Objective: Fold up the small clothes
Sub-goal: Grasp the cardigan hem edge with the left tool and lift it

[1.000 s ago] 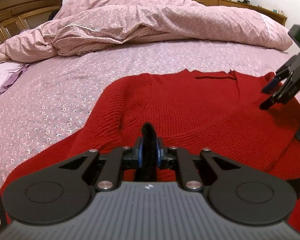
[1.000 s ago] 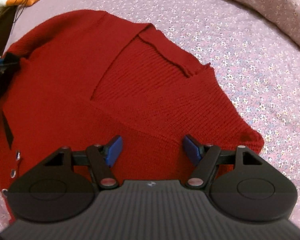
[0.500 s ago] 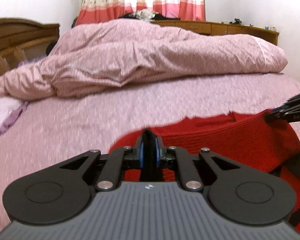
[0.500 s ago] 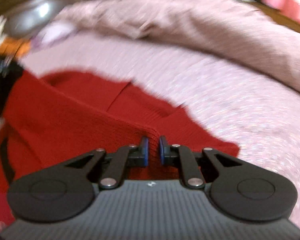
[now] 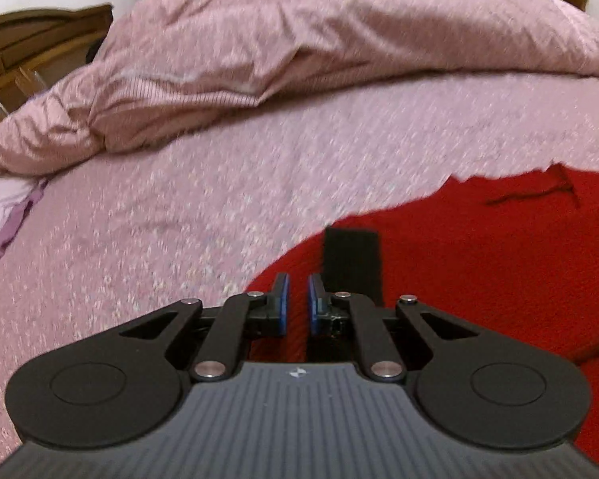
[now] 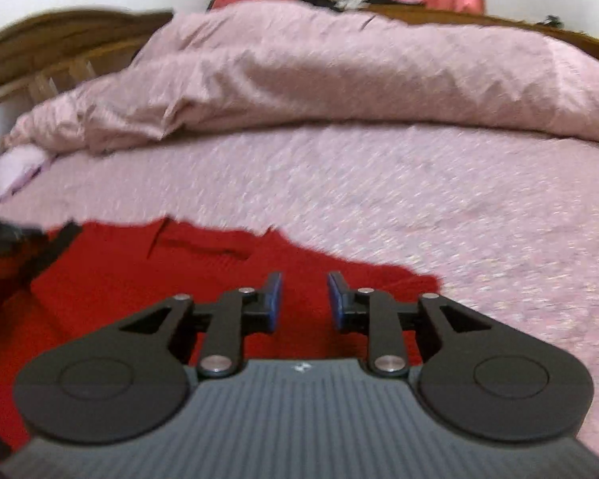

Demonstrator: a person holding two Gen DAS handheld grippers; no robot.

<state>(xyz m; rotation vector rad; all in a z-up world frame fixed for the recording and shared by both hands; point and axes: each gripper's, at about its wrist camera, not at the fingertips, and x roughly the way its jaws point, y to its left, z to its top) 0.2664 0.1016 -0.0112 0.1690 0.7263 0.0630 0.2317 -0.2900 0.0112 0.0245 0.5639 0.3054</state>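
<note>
Now, left gripper (image 5: 296,293): slightly parted, nothing gripped; black strip (image 5: 351,257) just beyond
Right gripper (image 6: 302,293): released over sweater (image 6: 147,275)
Risk: fold may be undone; knit could be snagged if fingers are dragged

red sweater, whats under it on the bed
The red knit sweater lies on the pink floral bedsheet, which shows all around it. Anything beneath the sweater itself is covered.

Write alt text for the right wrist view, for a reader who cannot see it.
The right gripper hangs with its blue-padded jaws open and empty over a red knit sweater lying on a pink floral bedsheet. A rumpled pink duvet is heaped behind, before a wooden headboard; the picture is motion-blurred.
</note>
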